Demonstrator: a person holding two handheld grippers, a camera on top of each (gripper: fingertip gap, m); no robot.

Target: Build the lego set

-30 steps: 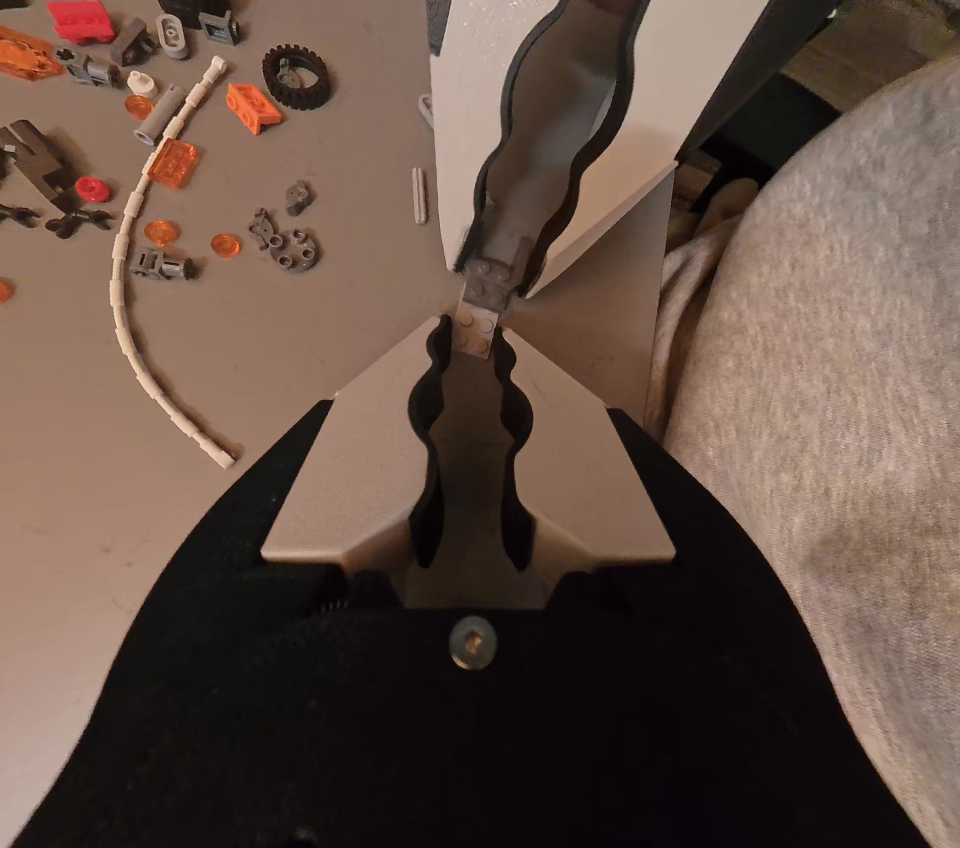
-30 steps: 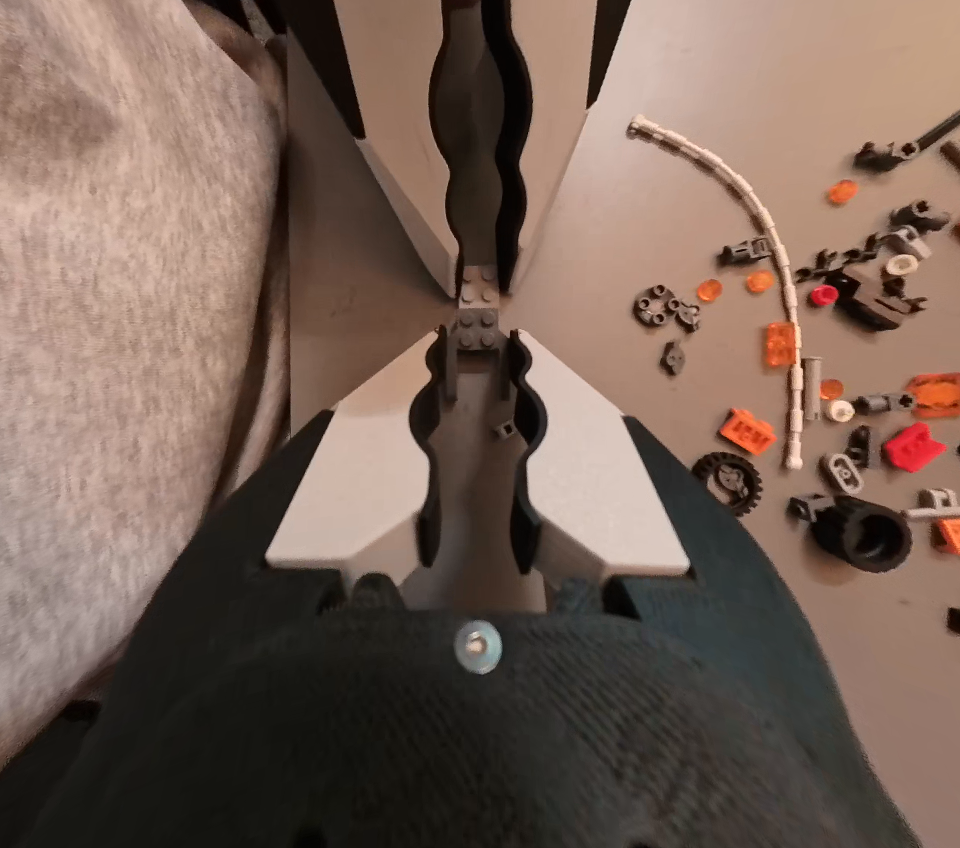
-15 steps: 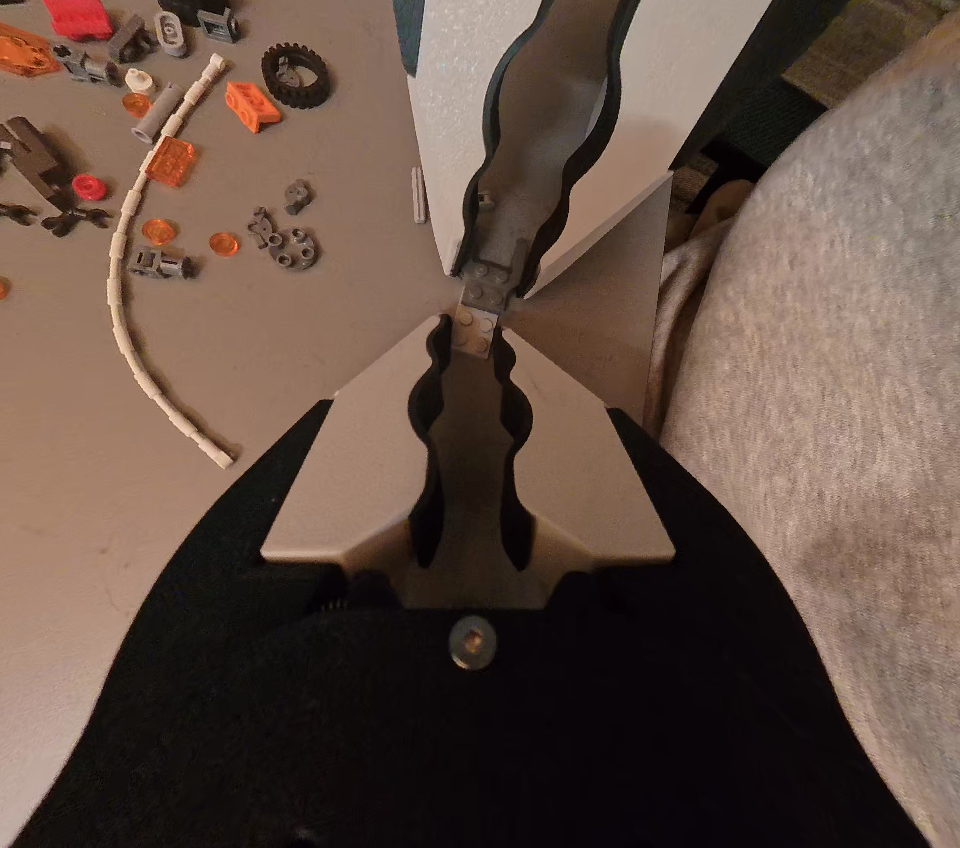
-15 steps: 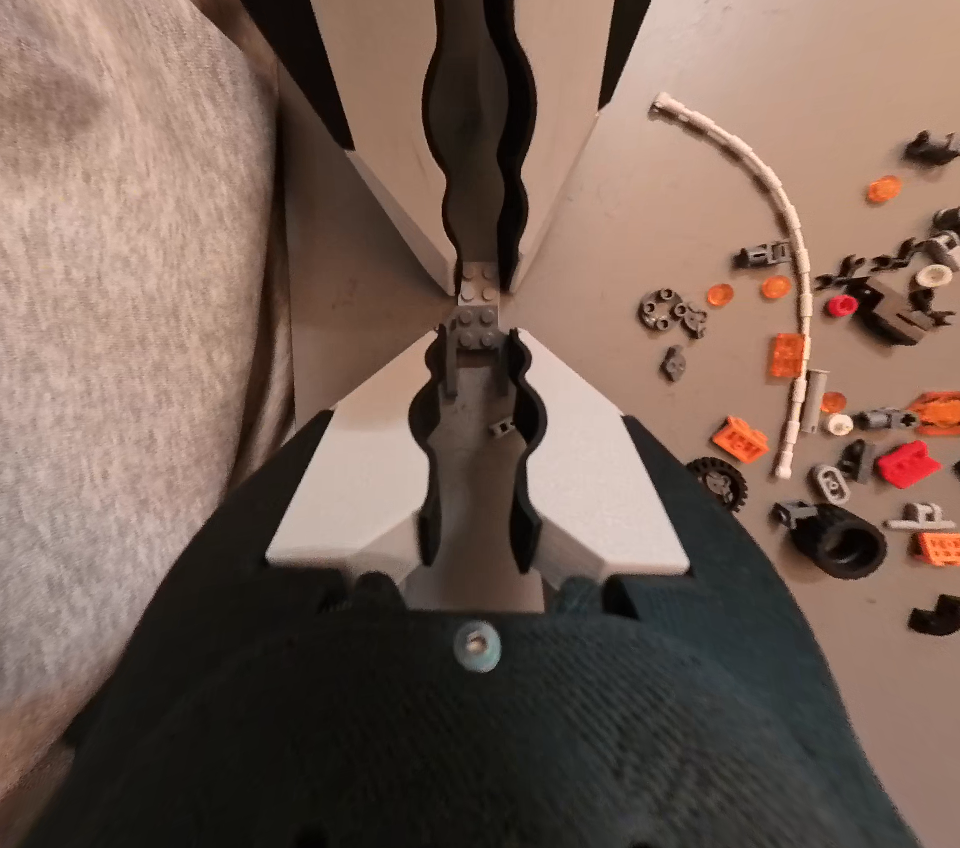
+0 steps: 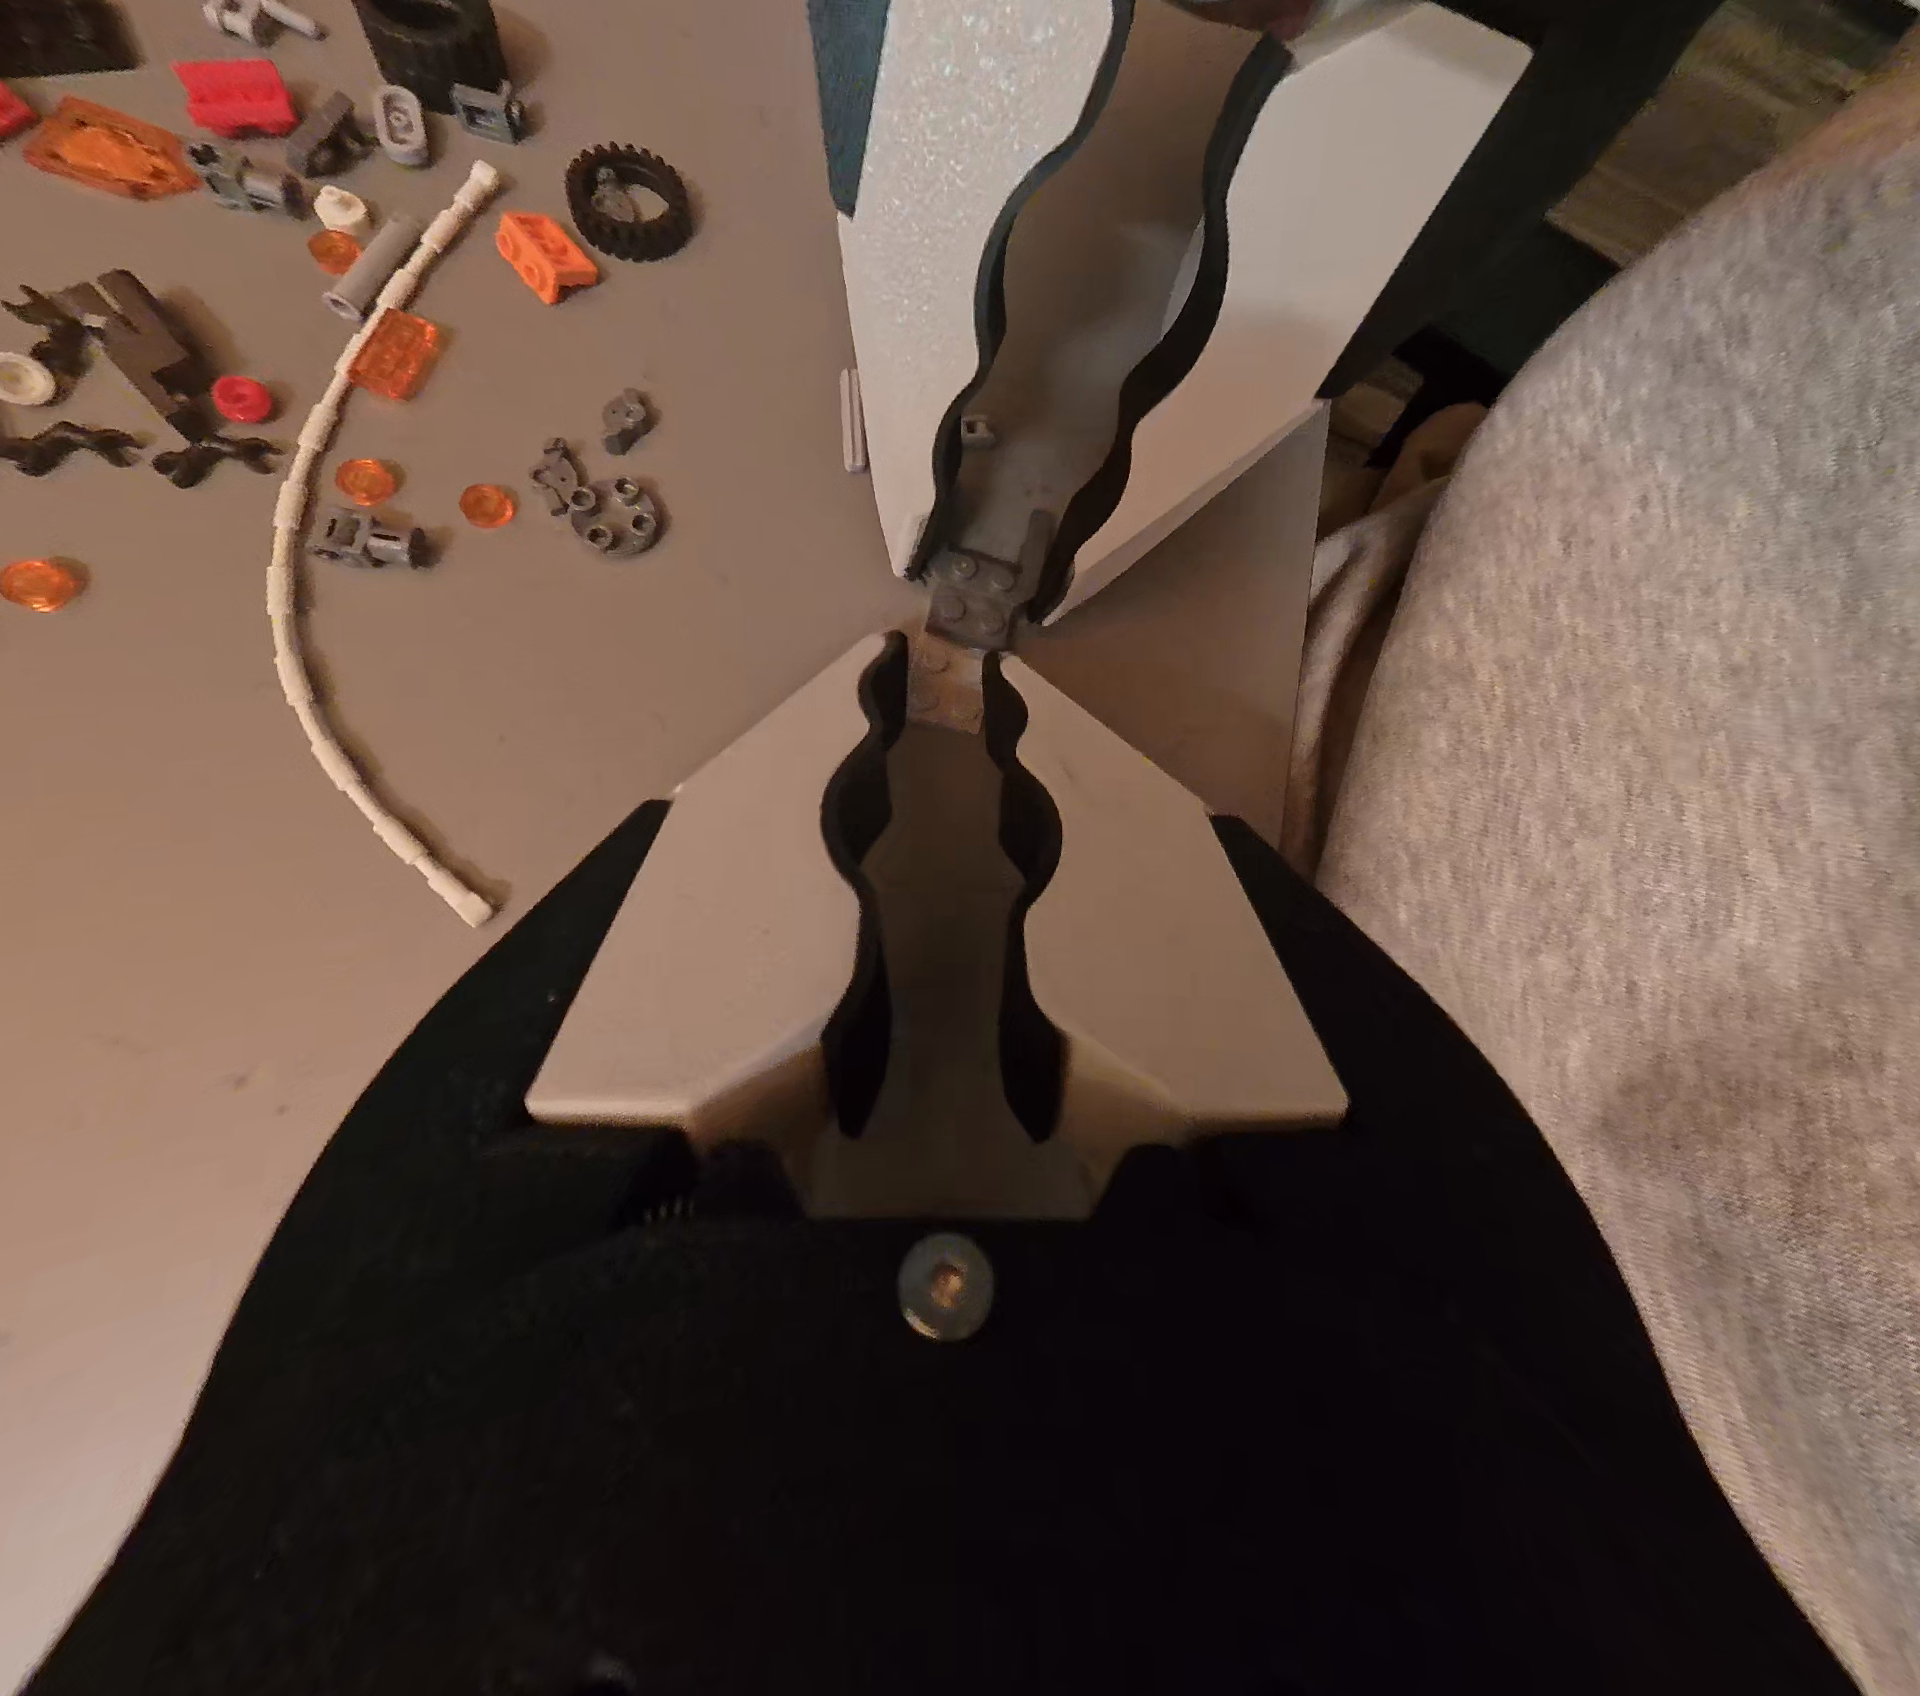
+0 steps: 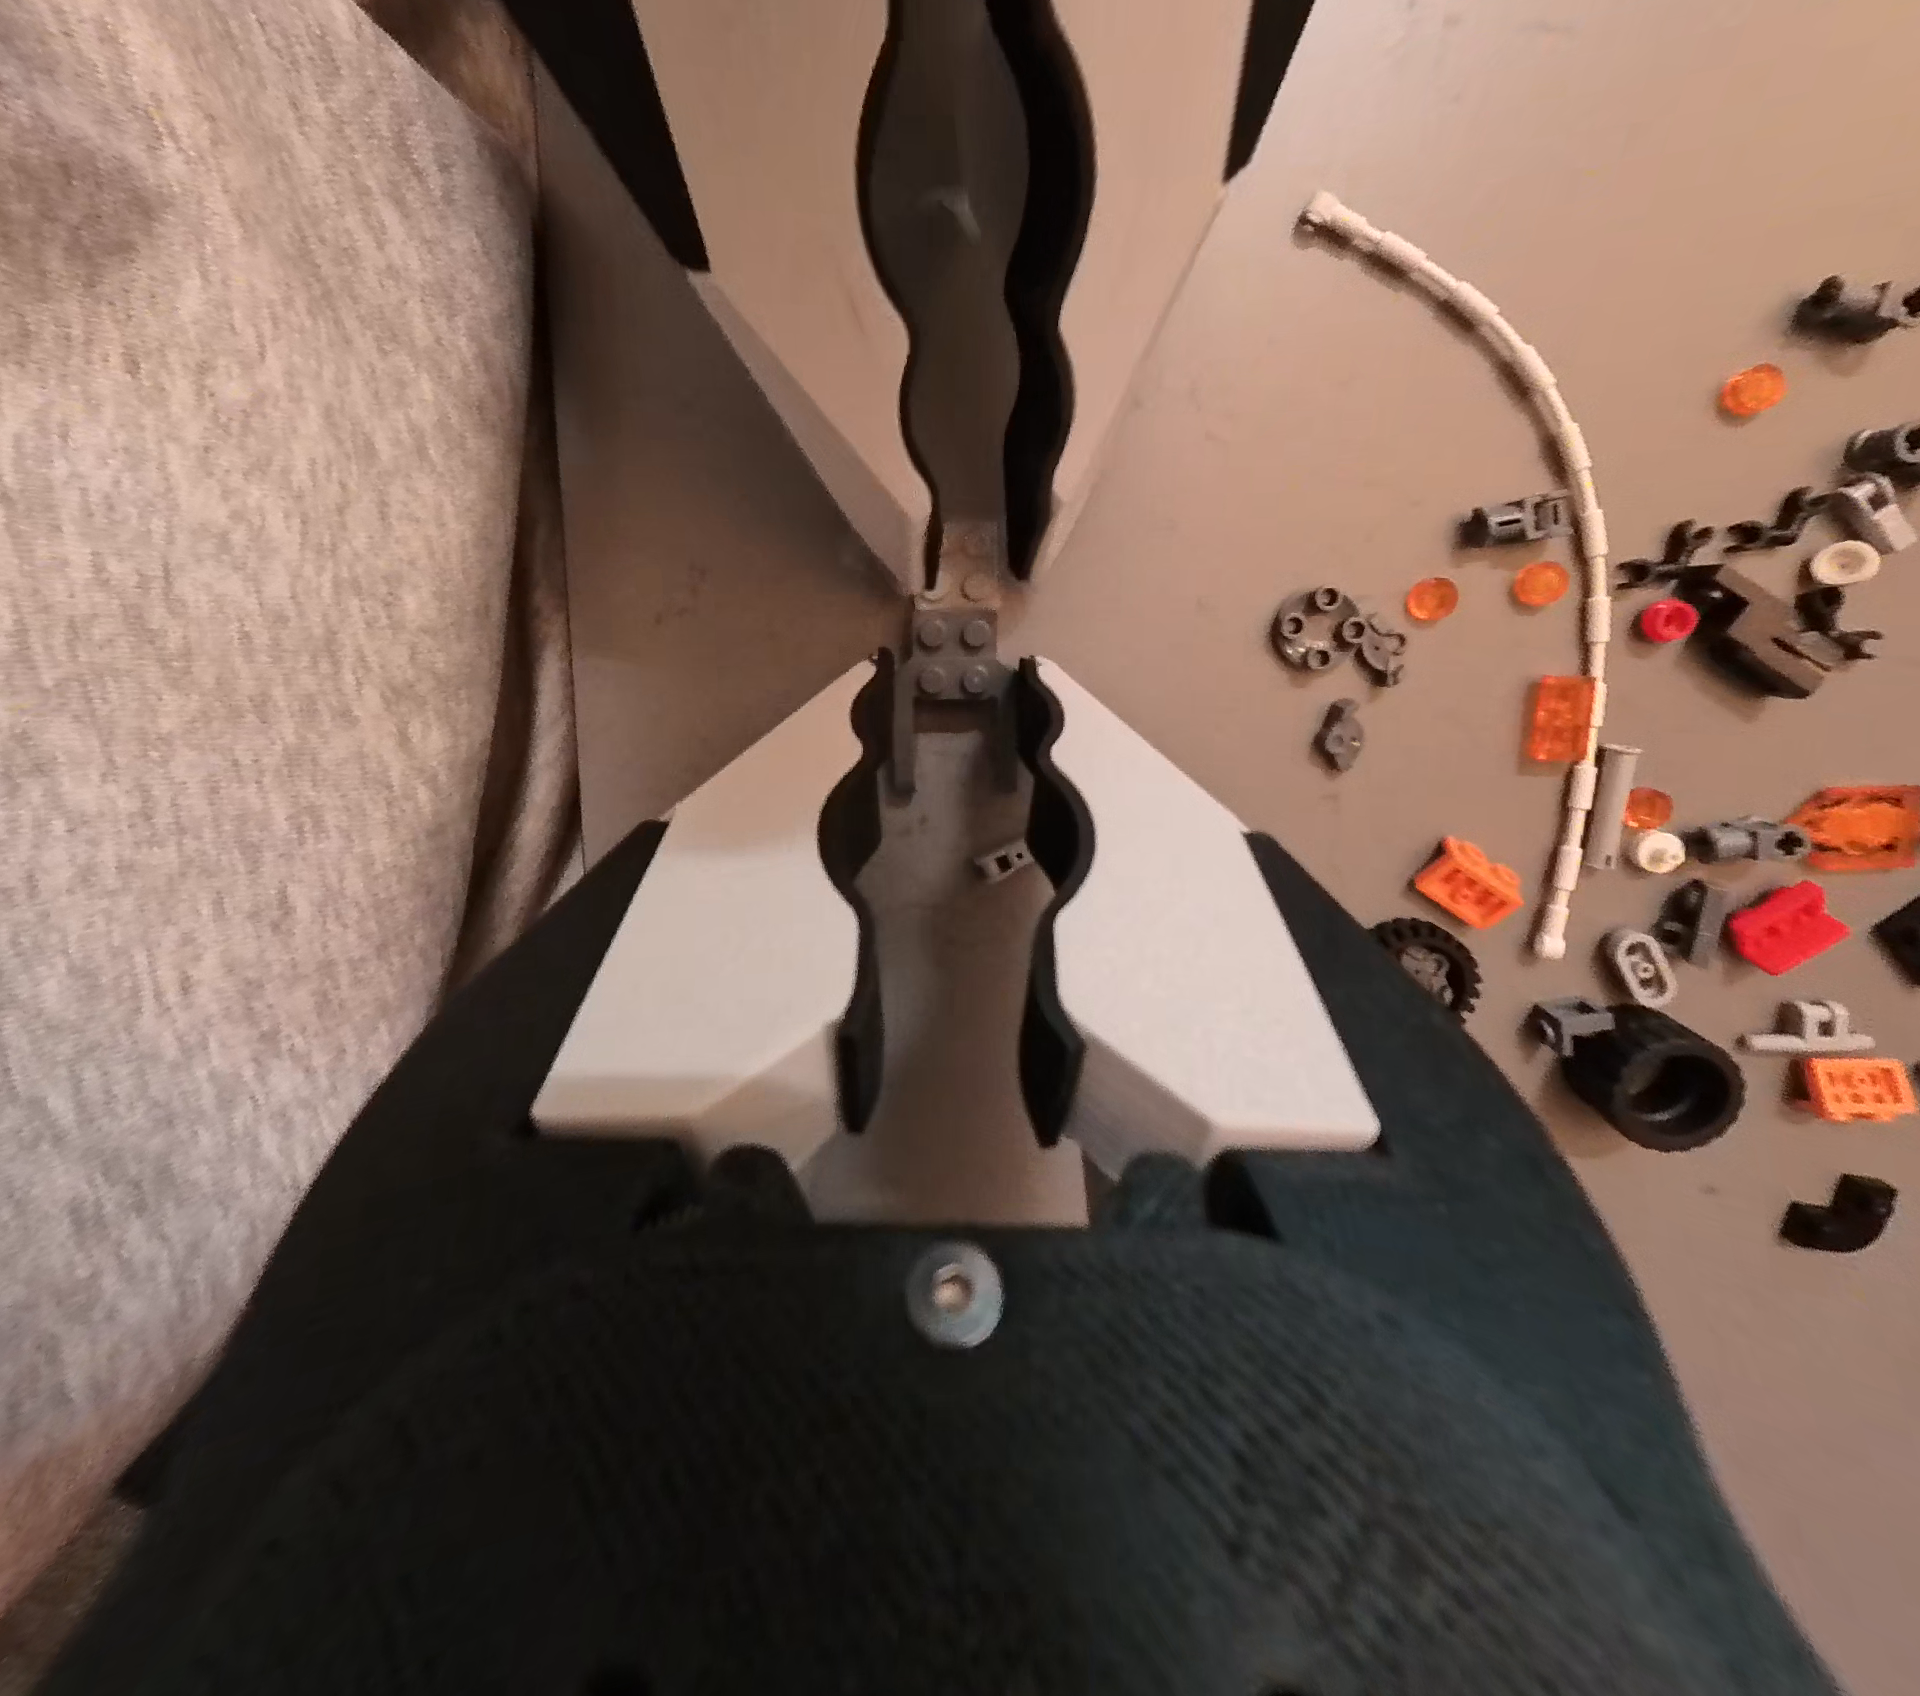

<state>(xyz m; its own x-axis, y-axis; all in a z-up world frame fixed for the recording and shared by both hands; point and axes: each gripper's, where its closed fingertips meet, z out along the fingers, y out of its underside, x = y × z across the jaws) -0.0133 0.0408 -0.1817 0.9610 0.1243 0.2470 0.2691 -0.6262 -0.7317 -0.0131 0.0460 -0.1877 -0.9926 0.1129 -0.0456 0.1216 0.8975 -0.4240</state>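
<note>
Meeting tip to tip above the near edge of the worktop [image 5: 644, 711], the two claws are shown gripping one small grey assembly between them. At far left in the left wrist view, loose parts are scattered: a red brick [image 5: 231, 96], an orange brick [image 5: 544, 254], a large black tyre [image 5: 424, 23], a small wheel [image 5: 630, 200], a clear orange tile [image 5: 395, 354] and a round grey plate [image 5: 621, 518]. A white jointed hose [image 5: 343, 545] is laid in a curve beside them. At centre, the left claw [image 5: 948, 678] is seen pressed onto a light grey plate [image 5: 943, 690], while the right claw [image 5: 979, 578] is closed on a dark grey plate [image 5: 975, 597]; the two plates are joined end to end. At right, grey clothing [image 5: 1621, 815] of the person is seen beyond the worktop edge.

In the right wrist view, the grey clothing [image 6: 239, 503] is at left. At centre, the right claw [image 6: 952, 678] is shown pinching the dark grey plate [image 6: 952, 657], whose two rear prongs lie between the pads, and the left claw [image 6: 966, 561] is shown gripping the light grey plate [image 6: 970, 568]. At right, the hose [image 6: 1538, 503], the tyre [image 6: 1662, 1075] and the red brick [image 6: 1785, 927] are spread over the worktop [image 6: 1455, 36].
</note>
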